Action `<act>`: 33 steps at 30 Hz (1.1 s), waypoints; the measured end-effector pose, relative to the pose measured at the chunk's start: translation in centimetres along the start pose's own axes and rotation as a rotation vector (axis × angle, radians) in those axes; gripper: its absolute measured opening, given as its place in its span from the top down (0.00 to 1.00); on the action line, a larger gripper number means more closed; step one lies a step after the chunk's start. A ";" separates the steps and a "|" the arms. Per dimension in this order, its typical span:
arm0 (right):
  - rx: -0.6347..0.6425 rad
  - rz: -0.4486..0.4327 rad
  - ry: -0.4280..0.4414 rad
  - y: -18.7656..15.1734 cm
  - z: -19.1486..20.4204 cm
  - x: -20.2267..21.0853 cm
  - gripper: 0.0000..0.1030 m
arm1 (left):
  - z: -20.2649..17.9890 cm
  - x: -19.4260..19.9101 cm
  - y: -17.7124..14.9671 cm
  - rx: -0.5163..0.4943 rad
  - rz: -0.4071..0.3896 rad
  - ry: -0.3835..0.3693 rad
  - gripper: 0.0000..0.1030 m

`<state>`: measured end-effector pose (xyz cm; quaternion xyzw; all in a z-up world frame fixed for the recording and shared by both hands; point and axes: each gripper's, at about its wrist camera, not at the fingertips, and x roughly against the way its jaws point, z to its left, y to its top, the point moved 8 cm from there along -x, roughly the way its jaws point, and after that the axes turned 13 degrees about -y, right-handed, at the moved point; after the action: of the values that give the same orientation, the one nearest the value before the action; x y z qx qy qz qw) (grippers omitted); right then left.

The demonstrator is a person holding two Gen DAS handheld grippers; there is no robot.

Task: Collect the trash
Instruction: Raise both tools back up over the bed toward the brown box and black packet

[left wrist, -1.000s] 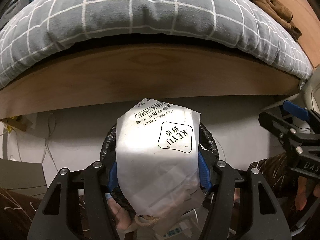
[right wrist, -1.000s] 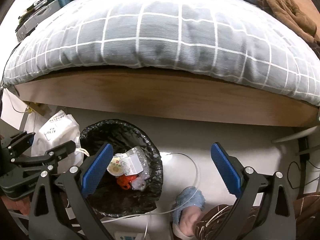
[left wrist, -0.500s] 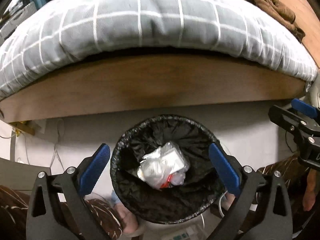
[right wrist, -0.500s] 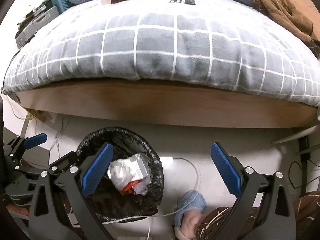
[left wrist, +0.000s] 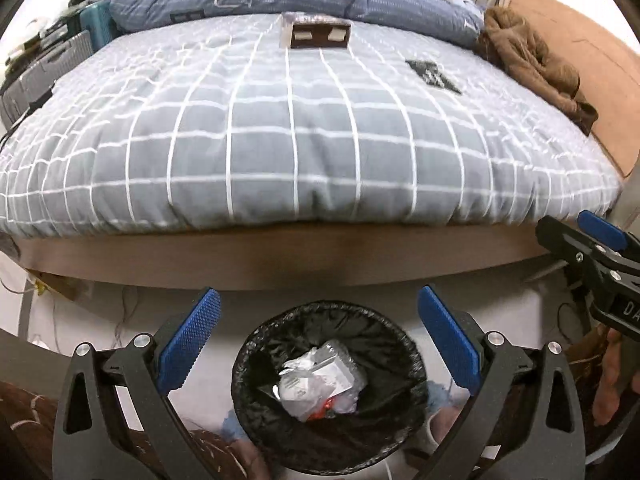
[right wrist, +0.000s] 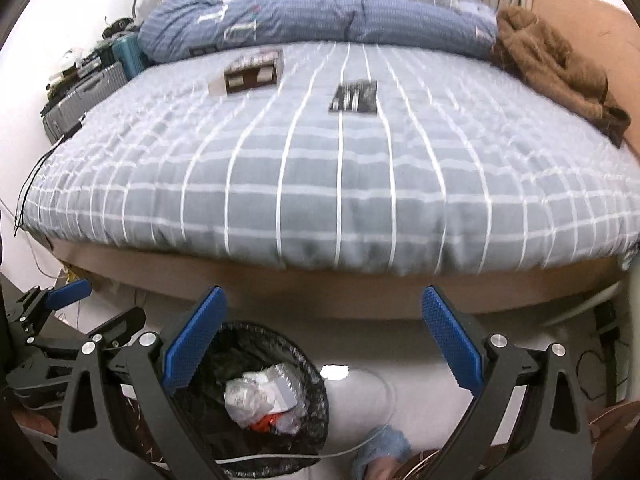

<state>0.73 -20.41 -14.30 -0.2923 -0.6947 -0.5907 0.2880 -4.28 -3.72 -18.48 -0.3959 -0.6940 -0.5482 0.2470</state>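
The left gripper point(left wrist: 318, 340), black-framed with blue ribbed pads, is seen with its jaws spread to their widest, nothing between them; they have just been opening. Directly below and between its fingers, a round bin lined with a black plastic bag point(left wrist: 328, 388) is found on the pale floor, near the wooden bed frame. Inside it, a heap of crumpled white and clear plastic wrappers point(left wrist: 320, 384) is seen, with a scrap of red at its near edge. The right gripper point(right wrist: 322, 338) is likewise held wide apart and empty; the bin point(right wrist: 256, 400) lies under its left finger. Farther off, on the grey checked quilt point(left wrist: 296, 120), a small brown open box point(left wrist: 316, 34) and a flat dark packet point(left wrist: 434, 74) are left lying.
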 end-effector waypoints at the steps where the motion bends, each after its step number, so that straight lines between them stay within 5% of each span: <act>1: 0.003 -0.020 -0.010 0.6 -0.1 0.4 0.09 | -0.3 0.3 0.5 0.000 -0.009 -0.004 0.06; 17: -0.033 -0.131 -0.059 7.6 -2.8 1.0 0.09 | -2.3 1.7 10.2 -0.014 -0.132 -0.002 0.06; 33: -0.075 -0.106 -0.104 13.3 -5.0 -4.8 0.09 | -1.2 -3.1 19.3 -0.022 -0.170 0.036 0.06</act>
<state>14.11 -23.96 -8.57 -0.2959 -0.7007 -0.6146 0.2089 13.18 -4.06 -9.67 -0.3286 -0.7144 -0.5818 0.2076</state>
